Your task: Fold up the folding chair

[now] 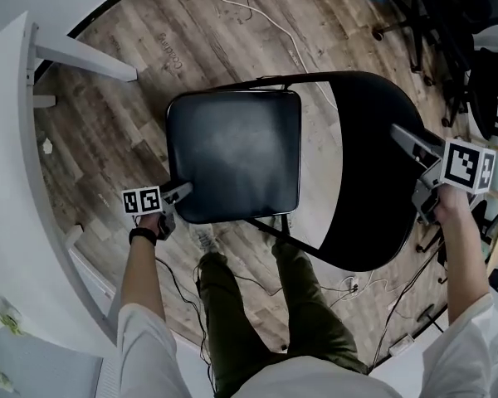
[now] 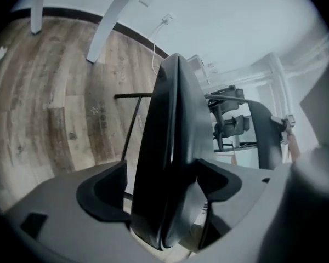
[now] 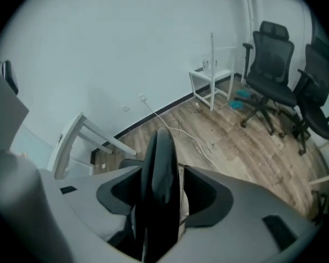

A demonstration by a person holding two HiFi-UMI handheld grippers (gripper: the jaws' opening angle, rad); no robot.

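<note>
Two tools meet the folding chair (image 1: 357, 123), which stands unfolded on the wood floor (image 1: 124, 131). The left tool (image 1: 181, 192) is clamped on the near corner of the seat (image 2: 170, 147), whose padding fills its jaws. The right tool (image 1: 411, 168) straddles the rim of the backrest (image 3: 159, 169); a pale sliver beside it suggests those jaws are not pressing. Most of the frame (image 1: 266, 80) is hidden beneath the seat.

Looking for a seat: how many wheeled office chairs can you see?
2, in the right gripper view. One office chair by the white wall; the other right of it, at the edge. More may be hidden.
</note>
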